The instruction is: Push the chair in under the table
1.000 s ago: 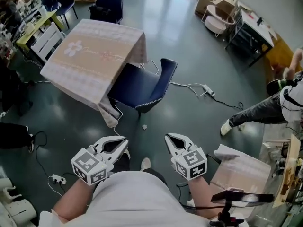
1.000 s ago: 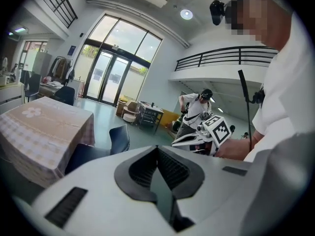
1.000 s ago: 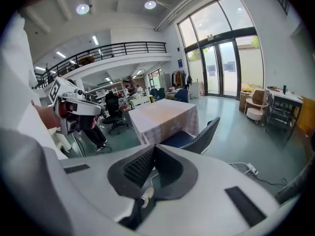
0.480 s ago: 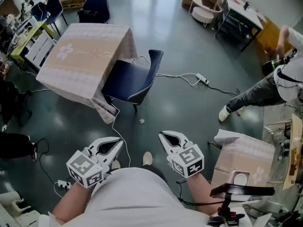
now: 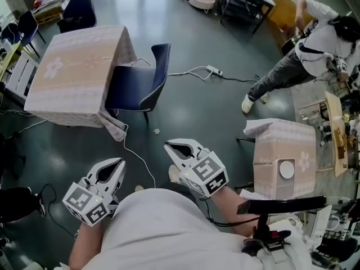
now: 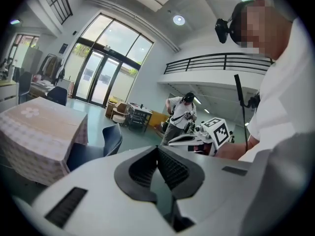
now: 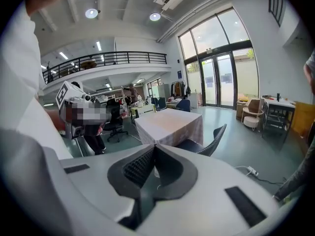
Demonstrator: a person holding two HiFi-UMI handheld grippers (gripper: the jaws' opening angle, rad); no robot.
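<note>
A dark blue chair [image 5: 136, 84] stands on the grey floor with its seat partly under the edge of a table [image 5: 67, 72] draped in a pale pink cloth; its backrest faces away from the table. Both grippers hang low in the head view, well short of the chair and touching nothing. My left gripper [image 5: 118, 162] is shut and empty, and so is my right gripper [image 5: 169, 146]. The left gripper view shows the chair [image 6: 111, 138] and the table [image 6: 39, 127] beyond its closed tips. In the right gripper view the table [image 7: 170, 124] and chair [image 7: 212, 140] lie ahead.
A smaller cloth-covered table [image 5: 284, 156] stands at the right. A person [image 5: 312, 41] bends over at the upper right. Cables and a power strip [image 5: 214, 70] run across the floor behind the chair. More dark chairs [image 5: 79, 13] stand at the back left.
Both grippers have shifted left and a little up in the head view. The view has swung, so table and chair sit further left. The chair stands against the table as before.
</note>
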